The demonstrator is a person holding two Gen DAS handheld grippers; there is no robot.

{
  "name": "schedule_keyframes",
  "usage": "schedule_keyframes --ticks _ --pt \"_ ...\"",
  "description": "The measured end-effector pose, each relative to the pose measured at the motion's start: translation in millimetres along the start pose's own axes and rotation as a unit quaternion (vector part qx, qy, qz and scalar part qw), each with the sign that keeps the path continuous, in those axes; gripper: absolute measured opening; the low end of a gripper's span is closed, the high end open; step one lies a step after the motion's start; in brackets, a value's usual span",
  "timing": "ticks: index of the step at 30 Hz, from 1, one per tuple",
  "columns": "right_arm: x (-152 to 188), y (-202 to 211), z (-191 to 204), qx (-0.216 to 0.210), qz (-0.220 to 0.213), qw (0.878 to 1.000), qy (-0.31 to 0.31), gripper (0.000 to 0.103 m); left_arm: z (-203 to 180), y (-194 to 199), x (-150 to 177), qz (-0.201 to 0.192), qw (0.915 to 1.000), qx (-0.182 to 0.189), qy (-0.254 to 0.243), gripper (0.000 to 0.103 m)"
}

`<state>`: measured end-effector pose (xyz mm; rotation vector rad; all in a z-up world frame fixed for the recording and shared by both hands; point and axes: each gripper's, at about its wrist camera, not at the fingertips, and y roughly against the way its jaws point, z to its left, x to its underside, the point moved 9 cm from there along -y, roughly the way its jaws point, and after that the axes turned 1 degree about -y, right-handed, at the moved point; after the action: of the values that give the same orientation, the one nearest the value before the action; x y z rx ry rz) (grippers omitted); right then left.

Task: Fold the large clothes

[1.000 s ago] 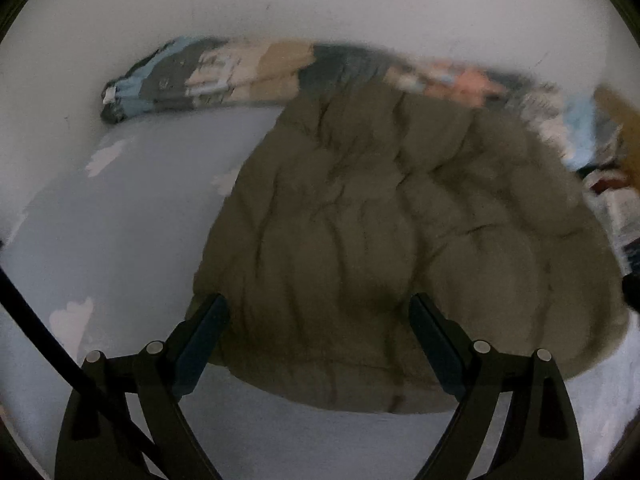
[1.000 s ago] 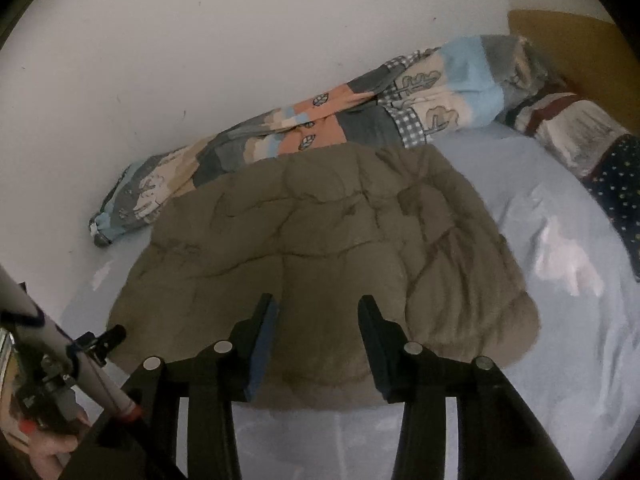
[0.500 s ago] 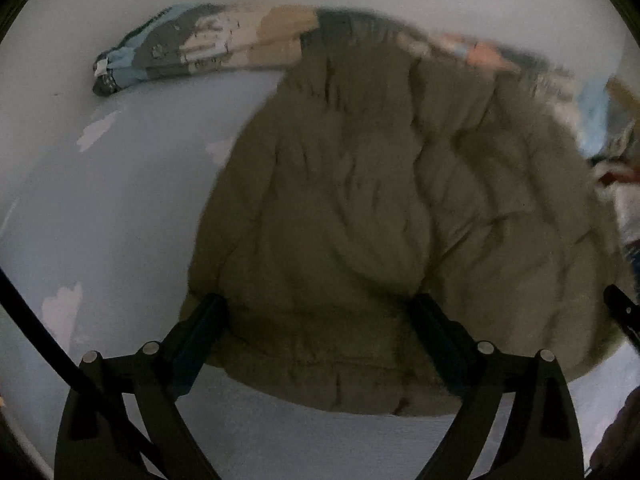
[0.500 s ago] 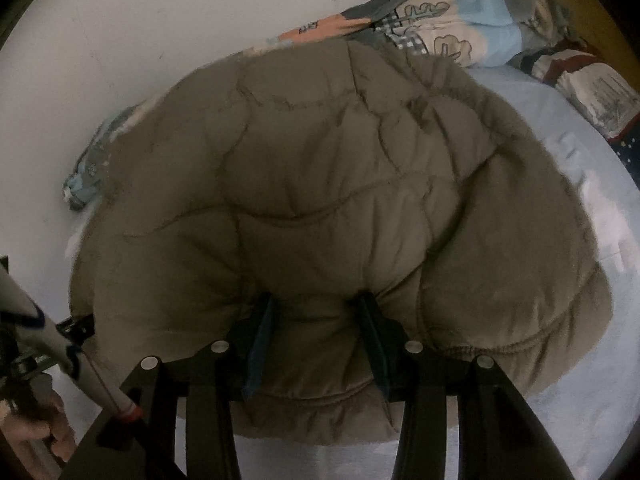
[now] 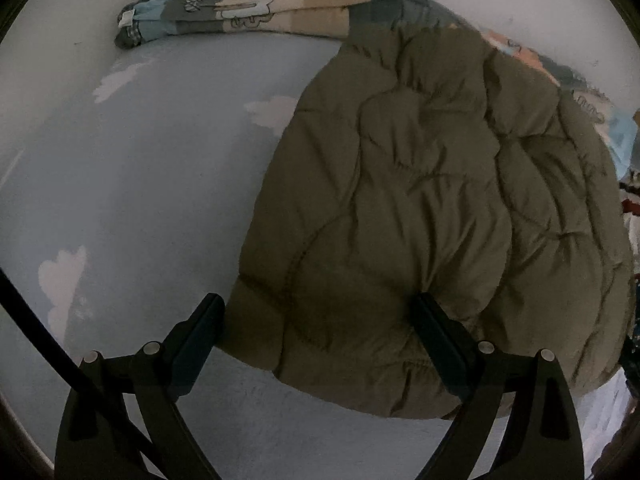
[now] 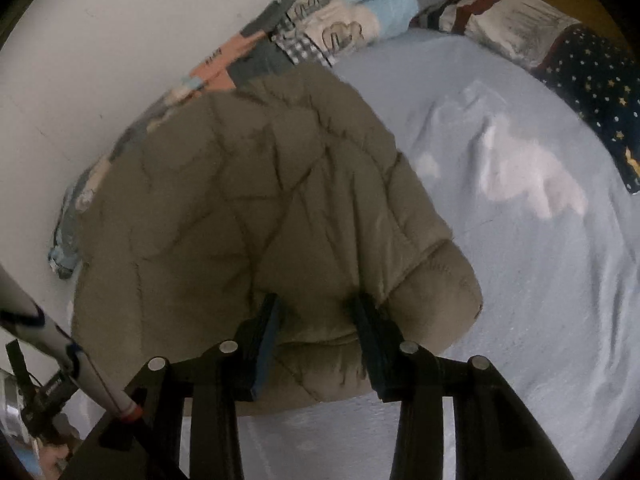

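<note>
An olive-green quilted jacket (image 5: 420,208) lies spread on a light blue bed sheet (image 5: 140,200). My left gripper (image 5: 320,320) is wide open, its fingers straddling the jacket's near hem, with the right finger pressed into the padding. In the right wrist view the jacket (image 6: 240,208) fills the left half. My right gripper (image 6: 318,316) has its jaws partly closed around a bunched fold of the near hem, and the fabric bulges between them.
A rolled patchwork quilt (image 5: 248,4) lies along the white wall behind the jacket; it also shows in the right wrist view (image 6: 320,28). A dark starred pillow (image 6: 592,80) sits at the right. Cloud-printed sheet (image 6: 520,184) spreads to the right.
Both grippers have moved forward and down onto the jacket's near hem. The right gripper's fingers now pinch a fold of it. The left gripper has shifted left and stays open.
</note>
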<state>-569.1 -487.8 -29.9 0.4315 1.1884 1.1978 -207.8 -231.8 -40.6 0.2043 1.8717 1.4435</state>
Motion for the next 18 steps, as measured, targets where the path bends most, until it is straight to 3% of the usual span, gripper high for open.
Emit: schedule_keyframes --ticks 5,9,13,18 --pt "1.0 -9.6 -2.7 -0.005 0.009 1.000 -0.016 0.042 5.0 11.8 -9.0 -0.005 0.9997 0.017 0.015 0.094" --pt "-11.0 12.7 -6.4 -0.037 -0.012 0.998 -0.052 0.042 25.2 28.0 -22.4 -0.023 0.9981 0.028 0.049 0.094" --pt "-22.3 35.3 -26.3 -0.017 -0.046 0.996 -0.071 0.056 49.1 27.0 -20.3 -0.012 0.9968 0.031 0.072 0.094" --pt "-18.1 39.3 -41.9 0.002 -0.042 0.996 -0.073 0.056 60.6 15.5 -15.9 0.005 0.9978 0.011 0.065 0.094"
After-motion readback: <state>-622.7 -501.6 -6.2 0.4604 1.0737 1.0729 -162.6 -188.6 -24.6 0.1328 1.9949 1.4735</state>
